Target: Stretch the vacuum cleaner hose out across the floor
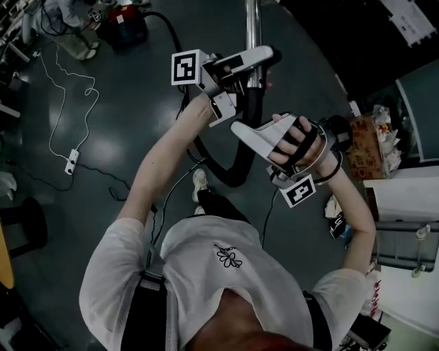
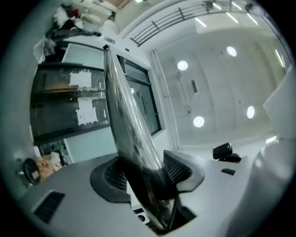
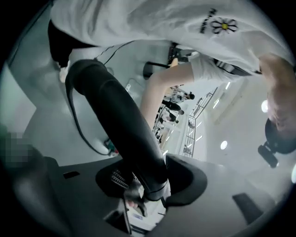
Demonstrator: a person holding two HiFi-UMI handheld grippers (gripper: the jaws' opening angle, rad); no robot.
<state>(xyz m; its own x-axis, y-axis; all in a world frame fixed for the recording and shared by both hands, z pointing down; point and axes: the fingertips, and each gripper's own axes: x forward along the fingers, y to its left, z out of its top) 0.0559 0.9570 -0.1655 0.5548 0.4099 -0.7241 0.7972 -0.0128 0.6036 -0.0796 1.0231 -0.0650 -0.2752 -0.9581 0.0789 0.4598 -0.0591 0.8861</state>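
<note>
In the head view my left gripper (image 1: pixel 254 65) is held out at chest height, shut on the shiny metal wand tube (image 1: pixel 252 20), which runs up out of frame. Just below, my right gripper (image 1: pixel 243 130) is shut on the black curved hose end (image 1: pixel 241 168), which loops down towards the floor. In the left gripper view the metal wand tube (image 2: pixel 125 102) fills the gap between the pads of the left gripper (image 2: pixel 143 173). The right gripper view shows the black hose (image 3: pixel 111 106) clamped in the right gripper (image 3: pixel 148 178), bending away towards my body.
The dark red vacuum cleaner body (image 1: pixel 127 24) stands on the grey floor at far left, beside another person's legs (image 1: pixel 75 38). A white power strip (image 1: pixel 70 162) and its cable lie at left, near a black stool (image 1: pixel 24 223). A cluttered cardboard box (image 1: pixel 367 144) stands at right.
</note>
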